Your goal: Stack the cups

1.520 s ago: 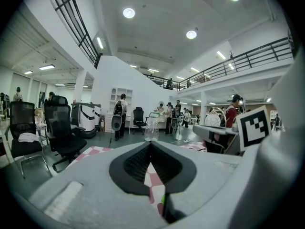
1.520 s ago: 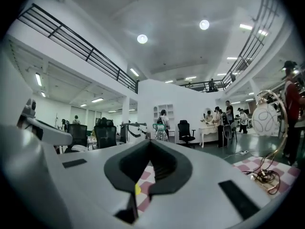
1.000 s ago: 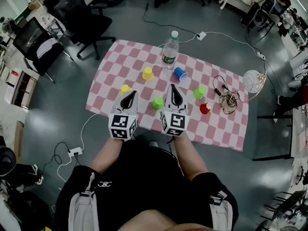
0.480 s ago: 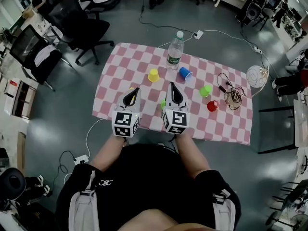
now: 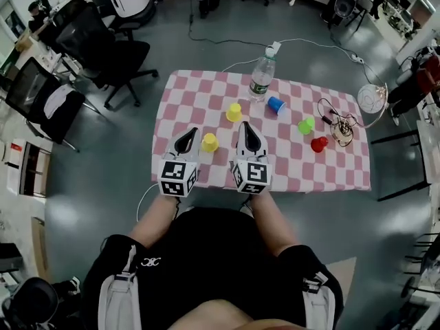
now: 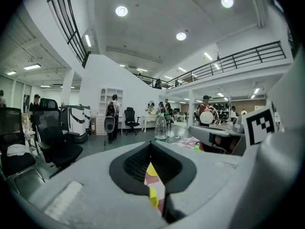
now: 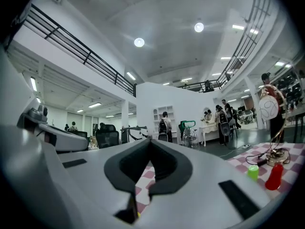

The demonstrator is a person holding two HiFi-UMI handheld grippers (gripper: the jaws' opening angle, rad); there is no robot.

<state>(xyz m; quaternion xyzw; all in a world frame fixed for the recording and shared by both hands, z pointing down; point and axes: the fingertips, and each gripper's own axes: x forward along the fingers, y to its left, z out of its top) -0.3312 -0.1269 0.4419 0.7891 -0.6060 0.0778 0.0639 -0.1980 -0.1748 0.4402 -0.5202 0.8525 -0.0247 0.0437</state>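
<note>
My left gripper (image 5: 186, 139) and right gripper (image 5: 250, 137) hung over the near edge of the checked counter (image 5: 180, 91), each fully closed and holding nothing. Five small cups stood apart on it. The near yellow cup (image 5: 210, 142) sat between my grippers, closer to the left one. The far yellow cup (image 5: 234, 112) was beyond it, the blue cup (image 5: 276, 104) further right, and the green cup (image 5: 306, 125) and red cup (image 5: 320, 144) well to the right. They looked like thin, light, smooth plastic, easy to tip or squash, so I judged a gentle hold across the side wall best. A bottle (image 5: 260, 76) stood just beside the blue cup, tangled cables (image 5: 340, 130) crowded the red cup, and a fan (image 5: 371, 98) sat at the far right edge
</note>
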